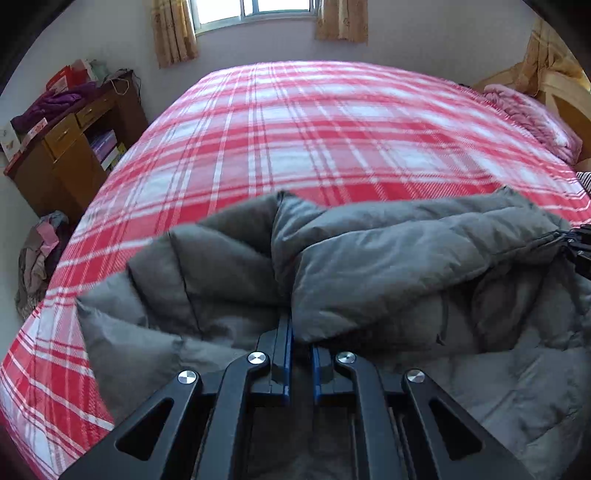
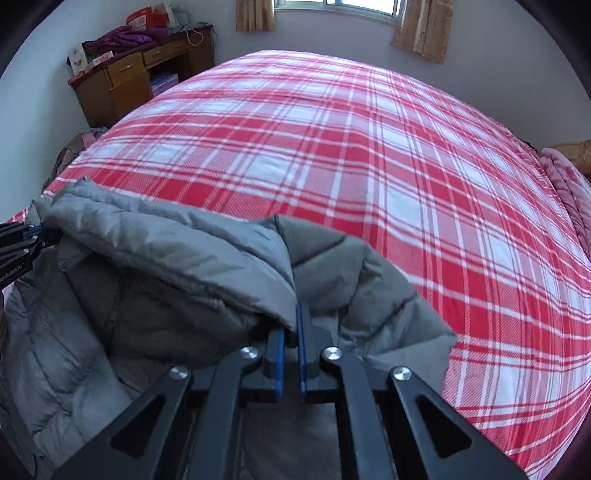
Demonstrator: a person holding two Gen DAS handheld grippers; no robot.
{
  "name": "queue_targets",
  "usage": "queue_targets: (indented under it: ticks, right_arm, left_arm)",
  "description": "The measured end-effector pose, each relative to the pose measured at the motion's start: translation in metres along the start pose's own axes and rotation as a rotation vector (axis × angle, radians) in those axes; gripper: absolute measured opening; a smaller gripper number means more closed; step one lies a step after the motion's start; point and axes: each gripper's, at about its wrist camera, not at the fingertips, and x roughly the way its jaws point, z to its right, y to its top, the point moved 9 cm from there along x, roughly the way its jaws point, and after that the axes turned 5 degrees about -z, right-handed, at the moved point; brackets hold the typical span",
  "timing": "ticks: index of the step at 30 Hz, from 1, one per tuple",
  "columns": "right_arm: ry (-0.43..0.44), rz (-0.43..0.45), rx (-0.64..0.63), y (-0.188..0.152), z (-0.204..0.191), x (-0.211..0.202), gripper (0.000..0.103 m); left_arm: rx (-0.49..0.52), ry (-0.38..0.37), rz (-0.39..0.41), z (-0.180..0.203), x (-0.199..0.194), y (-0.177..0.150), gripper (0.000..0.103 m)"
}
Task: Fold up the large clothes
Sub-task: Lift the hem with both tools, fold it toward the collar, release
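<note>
Left gripper (image 1: 295,325) and right gripper (image 2: 291,314) each pinch the grey jacket's (image 1: 388,251) raised edge over the bed (image 1: 314,129).

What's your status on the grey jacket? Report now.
Left gripper and right gripper: jaws shut on grey puffer jacket. Jacket edge lifted, rest bunched at near edge of plaid bed. Nothing in the way ahead.

A wide bed under a red-and-white plaid cover (image 1: 314,140) fills the pale-walled room. Behind it, daylight enters a window (image 1: 255,9) flanked by short tan patterned curtains (image 1: 173,33), and a brown wooden desk with drawers (image 2: 125,81), piled with purple fabric, stands at the left wall.
</note>
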Motion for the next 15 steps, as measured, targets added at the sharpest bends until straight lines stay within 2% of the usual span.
queue_targets:
  ticks: [5,9,12,13,15]
  right_arm:
    - [-0.035,-0.009,-0.011,-0.016,0.005,0.016,0.007]
    - [-0.063,0.000,-0.034,-0.017,0.003,0.016,0.007]
    - [-0.063,0.009,-0.045,-0.017,0.004,0.011,0.007]
    - [-0.061,0.012,-0.044,-0.018,0.005,0.010,0.007]
    - [-0.041,0.023,-0.034,-0.017,0.007,0.006,0.011]
  left_arm:
    - [-0.001,0.006,0.014,0.000,0.007,-0.002,0.008]
    - [0.007,0.036,0.019,0.001,-0.008,-0.002,0.008]
    - [0.014,0.056,0.056,0.001,-0.030,-0.001,0.010]
    - [0.014,0.066,0.068,0.000,-0.038,-0.001,0.016]
    - [0.011,0.080,0.096,-0.003,-0.051,0.000,0.047]
